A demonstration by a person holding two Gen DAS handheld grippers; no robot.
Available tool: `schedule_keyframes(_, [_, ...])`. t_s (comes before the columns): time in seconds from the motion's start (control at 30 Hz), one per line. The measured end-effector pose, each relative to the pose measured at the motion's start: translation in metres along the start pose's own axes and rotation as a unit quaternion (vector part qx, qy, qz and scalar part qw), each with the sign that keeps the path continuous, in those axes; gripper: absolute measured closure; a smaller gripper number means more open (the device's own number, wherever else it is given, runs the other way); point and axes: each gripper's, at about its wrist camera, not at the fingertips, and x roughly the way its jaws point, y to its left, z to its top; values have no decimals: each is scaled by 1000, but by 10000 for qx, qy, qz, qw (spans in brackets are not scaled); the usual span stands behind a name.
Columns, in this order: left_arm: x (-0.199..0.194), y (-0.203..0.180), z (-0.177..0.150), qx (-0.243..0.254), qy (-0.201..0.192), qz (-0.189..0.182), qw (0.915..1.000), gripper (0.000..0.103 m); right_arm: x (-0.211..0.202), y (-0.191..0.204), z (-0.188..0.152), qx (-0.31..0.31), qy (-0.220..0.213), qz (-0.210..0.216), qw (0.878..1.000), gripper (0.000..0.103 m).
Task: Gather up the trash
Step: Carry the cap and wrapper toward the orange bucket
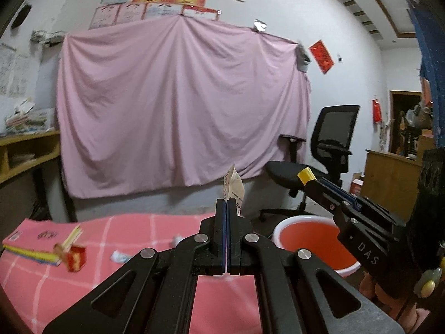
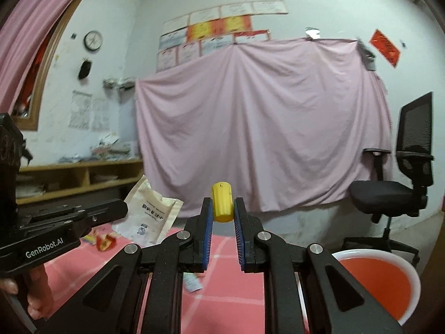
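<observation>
My left gripper (image 1: 225, 204) is shut on a cream paper pouch (image 1: 234, 188) and holds it above the pink checked table (image 1: 139, 250); the pouch also shows in the right wrist view (image 2: 151, 214). My right gripper (image 2: 223, 208) is shut on a small yellow cylinder (image 2: 222, 205), also seen in the left wrist view (image 1: 306, 174), above a red bin with a white rim (image 1: 311, 246), which shows in the right wrist view (image 2: 389, 278) too. A red wrapper (image 1: 75, 258) and small white scraps (image 1: 120, 256) lie on the table.
A stack of books (image 1: 33, 243) lies at the table's left end. A black office chair (image 1: 319, 164) stands behind the bin. A pink sheet (image 1: 180, 105) hangs on the far wall, with a wooden shelf (image 1: 25, 150) at left.
</observation>
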Motion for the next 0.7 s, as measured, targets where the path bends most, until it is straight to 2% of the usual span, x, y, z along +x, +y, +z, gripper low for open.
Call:
schedule_keyframes(0.2, [25,-39,14,179,-58,-444,9988,103,-18,-32,4,113,-194,-570,9981,90])
schedule_keyframes(0.43, [62,-84,24,316,75,-949,9950,103,-31,-83,2,693,-209,-1272,9892,90])
schedule_keyframes(0.57, [87,-104,29,230,310,-1220,9918,103,-33,-108,-4,983,-62,-1591,9823,90])
schedule_keyframes(0.7, [112,-122,31,155,622,-1378,9884,103,-29,-134,-16,1371,332,-1770,9740,90])
